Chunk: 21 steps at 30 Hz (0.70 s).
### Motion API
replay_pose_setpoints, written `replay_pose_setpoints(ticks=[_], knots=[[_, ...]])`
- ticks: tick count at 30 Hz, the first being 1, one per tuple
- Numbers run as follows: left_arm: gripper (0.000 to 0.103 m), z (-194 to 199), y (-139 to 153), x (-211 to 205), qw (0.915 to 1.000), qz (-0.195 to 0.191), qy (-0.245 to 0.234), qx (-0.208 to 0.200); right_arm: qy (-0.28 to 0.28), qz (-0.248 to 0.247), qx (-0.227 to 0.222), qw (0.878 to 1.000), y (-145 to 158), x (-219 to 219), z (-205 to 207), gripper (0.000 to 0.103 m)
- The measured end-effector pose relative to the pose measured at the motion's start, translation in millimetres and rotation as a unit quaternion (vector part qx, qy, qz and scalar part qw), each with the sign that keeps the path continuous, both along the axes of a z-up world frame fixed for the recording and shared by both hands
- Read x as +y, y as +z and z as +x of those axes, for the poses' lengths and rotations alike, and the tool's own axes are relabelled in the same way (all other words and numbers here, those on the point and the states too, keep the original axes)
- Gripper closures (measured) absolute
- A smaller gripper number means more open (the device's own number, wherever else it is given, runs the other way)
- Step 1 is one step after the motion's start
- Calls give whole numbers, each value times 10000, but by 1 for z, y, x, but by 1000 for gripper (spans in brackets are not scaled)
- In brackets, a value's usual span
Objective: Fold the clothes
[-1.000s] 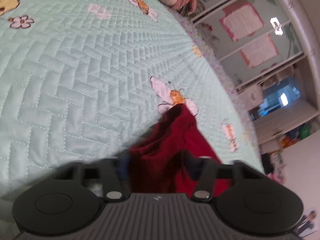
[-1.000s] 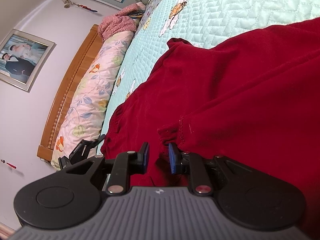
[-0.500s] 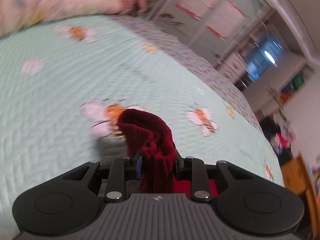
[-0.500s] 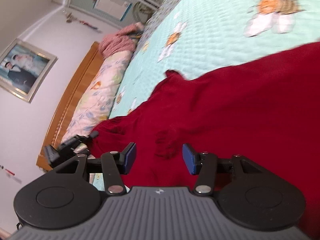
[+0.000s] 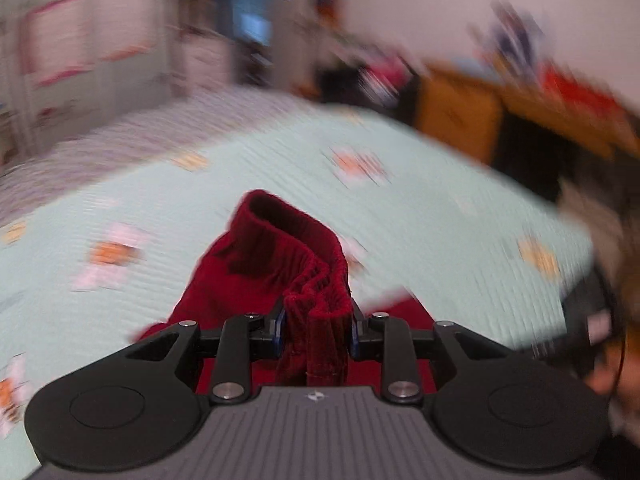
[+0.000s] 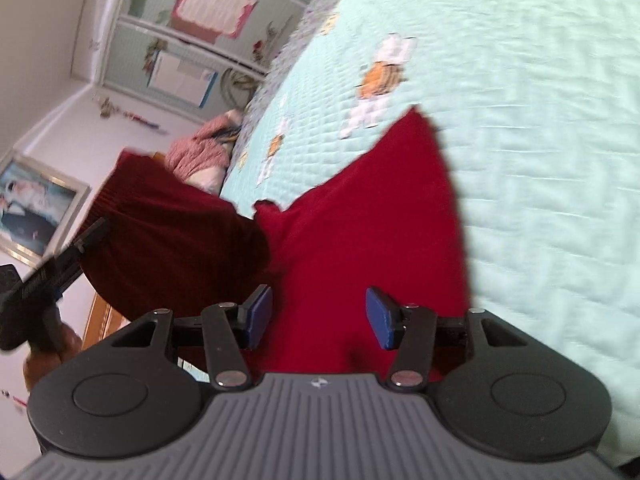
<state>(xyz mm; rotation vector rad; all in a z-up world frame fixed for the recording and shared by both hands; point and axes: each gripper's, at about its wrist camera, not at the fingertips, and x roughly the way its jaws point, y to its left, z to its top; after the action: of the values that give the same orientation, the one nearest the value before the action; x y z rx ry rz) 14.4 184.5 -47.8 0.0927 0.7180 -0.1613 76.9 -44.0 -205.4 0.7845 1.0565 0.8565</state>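
In the left wrist view, the left gripper (image 5: 316, 330) sits at the bottom centre of the frame with its fingers (image 5: 279, 330) clamped on a bunched, ribbed edge of the dark red garment (image 5: 280, 264). The gathered cloth stands up between the pads and rises toward the middle of the frame, ending in a rolled fold, while more red fabric spreads below and to either side of the fingers. Behind it the mint-green quilted bedspread (image 5: 440, 216) fills the middle band of the picture, heavily blurred, with orange and white patches printed on it. Along the upper edge the room is a smear of pale doors and orange-brown furniture; no detail there can be made out.

In the right wrist view, the right gripper (image 6: 318, 316) has its blue-padded fingers (image 6: 380, 318) spread apart, with nothing pinched; the red cloth lies flat on the bed beneath and beyond them, reaching to a point in the centre of the frame. At the left a darker, lifted part of the same garment hangs above the bed, and the other black gripper shows at the left edge. A framed picture (image 6: 36, 208) hangs on the wall at far left.
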Motion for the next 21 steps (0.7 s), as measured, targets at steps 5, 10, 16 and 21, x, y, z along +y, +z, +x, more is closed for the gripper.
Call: replay_pose_setpoints(ticks=[5, 10, 16, 21], knots=[[74, 21, -87, -45, 9955, 321, -202, 864, -41, 260, 133, 9996, -9, -7, 12, 48], [74, 15, -88, -42, 9980, 3, 277, 562, 80, 689, 350, 9970, -9, -7, 25, 34], [74, -2, -81, -75, 9951, 947, 254, -143, 294, 654, 249, 9971, 16, 13, 44, 30], [74, -18, -87, -97, 9828, 1748, 135, -582, 286, 49, 326, 9990, 18, 38, 67, 28]])
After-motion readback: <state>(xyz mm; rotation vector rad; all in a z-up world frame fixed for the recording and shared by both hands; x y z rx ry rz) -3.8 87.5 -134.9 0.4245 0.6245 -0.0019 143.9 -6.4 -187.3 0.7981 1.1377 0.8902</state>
